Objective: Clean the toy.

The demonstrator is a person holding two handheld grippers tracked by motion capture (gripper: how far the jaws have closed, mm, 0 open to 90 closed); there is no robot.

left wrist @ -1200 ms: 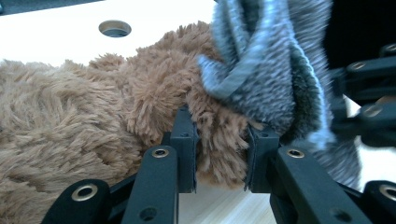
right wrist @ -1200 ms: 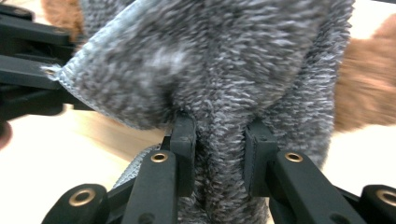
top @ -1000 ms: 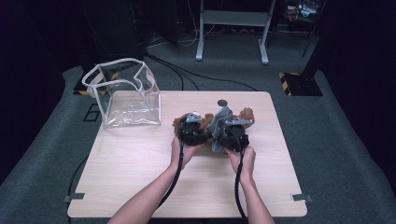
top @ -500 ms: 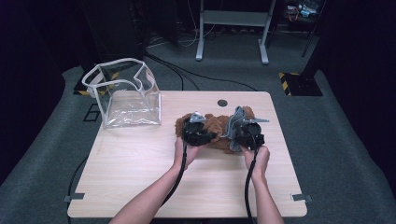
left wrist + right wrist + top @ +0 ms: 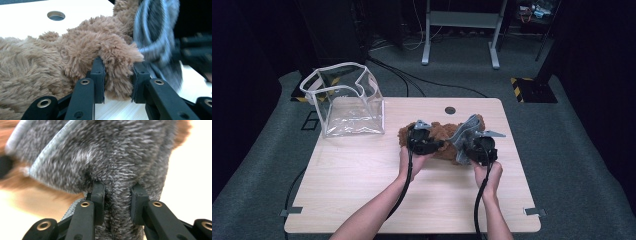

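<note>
The two grippers have drawn apart since a second ago: back then they sat close together over the middle of the table [image 5: 362, 185], and now the right gripper [image 5: 468, 145] has slid out toward the table's right side, taking the grey knitted garment [image 5: 464, 134] with it, while the left gripper [image 5: 424, 143] has stayed where it was on the brown plush toy [image 5: 439, 134]. More of the toy's brown fur shows between the two tools than before. In the left gripper view the black jaws are clamped on a tuft of the plush toy [image 5: 75, 55], fur bulging out between and over the pads. In the right gripper view the jaws pinch a fold of the grey knitted garment [image 5: 117, 157], the fabric bunched up tight between them. To my eye this is the grey piece being pulled off the toy, one tool anchoring the body and the other dragging the knit sideways; part of it still lies against the toy's right end, so I'd judge the job about midway. The clear plastic bag [image 5: 347, 102] stands open and untouched at the table's far left corner, well apart from the work. I can read no brand, label or writing on the toy, the knit, the bag or the tools.
</note>
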